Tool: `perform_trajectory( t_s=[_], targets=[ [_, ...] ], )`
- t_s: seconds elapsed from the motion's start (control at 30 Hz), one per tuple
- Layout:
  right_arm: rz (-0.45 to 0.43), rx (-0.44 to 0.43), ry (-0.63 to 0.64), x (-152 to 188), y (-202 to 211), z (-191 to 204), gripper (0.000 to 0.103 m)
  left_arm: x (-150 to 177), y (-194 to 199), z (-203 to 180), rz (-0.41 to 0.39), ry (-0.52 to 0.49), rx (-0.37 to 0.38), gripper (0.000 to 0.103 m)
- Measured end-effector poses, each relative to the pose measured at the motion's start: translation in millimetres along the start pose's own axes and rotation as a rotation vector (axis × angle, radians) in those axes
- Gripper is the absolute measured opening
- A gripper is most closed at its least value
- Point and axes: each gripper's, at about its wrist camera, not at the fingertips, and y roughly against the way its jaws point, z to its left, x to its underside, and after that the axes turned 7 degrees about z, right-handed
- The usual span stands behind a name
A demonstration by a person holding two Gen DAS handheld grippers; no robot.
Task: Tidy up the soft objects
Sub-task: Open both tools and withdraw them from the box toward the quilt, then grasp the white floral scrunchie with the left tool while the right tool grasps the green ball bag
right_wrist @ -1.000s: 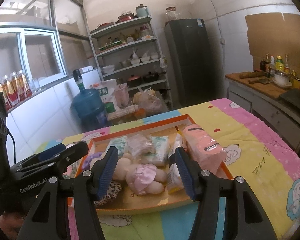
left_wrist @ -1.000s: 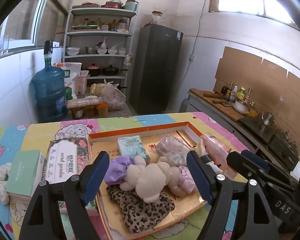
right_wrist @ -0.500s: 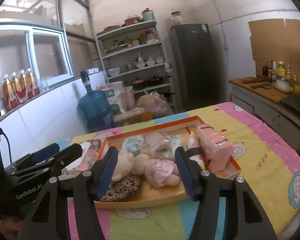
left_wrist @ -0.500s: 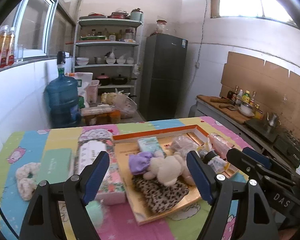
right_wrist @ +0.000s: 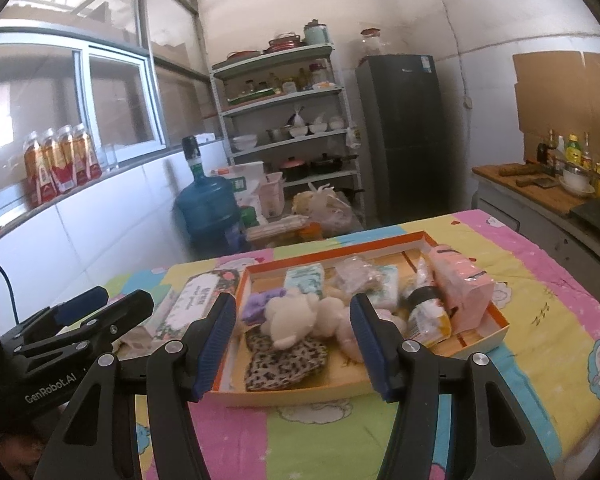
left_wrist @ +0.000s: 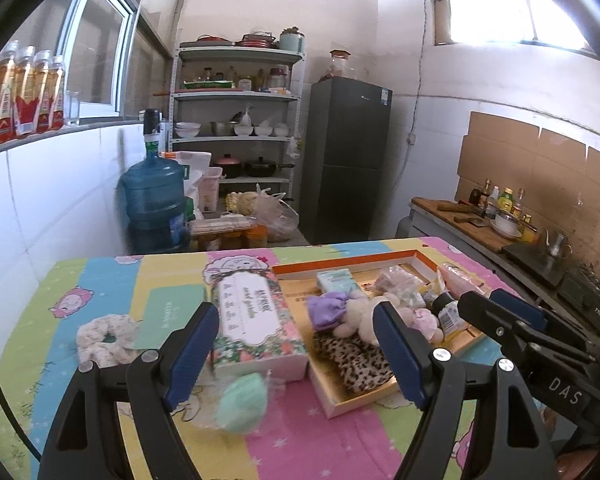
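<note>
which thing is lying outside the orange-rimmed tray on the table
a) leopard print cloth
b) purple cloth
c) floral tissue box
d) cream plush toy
c: the floral tissue box sits on the tablecloth just left of the tray, while the leopard print cloth, cream plush toy and purple cloth all lie inside the tray's rim.

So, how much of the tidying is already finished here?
Done: plush toy, leopard cloth and tissue packs lie in the orange tray. In hand: nothing; left gripper and right gripper are open. Left: scrunchie and green sponge on the table.
</note>
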Motion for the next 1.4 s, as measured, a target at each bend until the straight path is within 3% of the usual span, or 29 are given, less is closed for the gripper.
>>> perform_trajectory(
  t_s=[1.13,1.4],
  targets=[
    [0.021,-0.088,0.118,29,-10,125,0.061,34,60,122,-0.039,0.111,-0.121,0.079],
    [0.068,-0.103,0.143,39,-29,148,0.061,43,64,162,-0.036,0.175,-0.158,0.079]
  ],
)
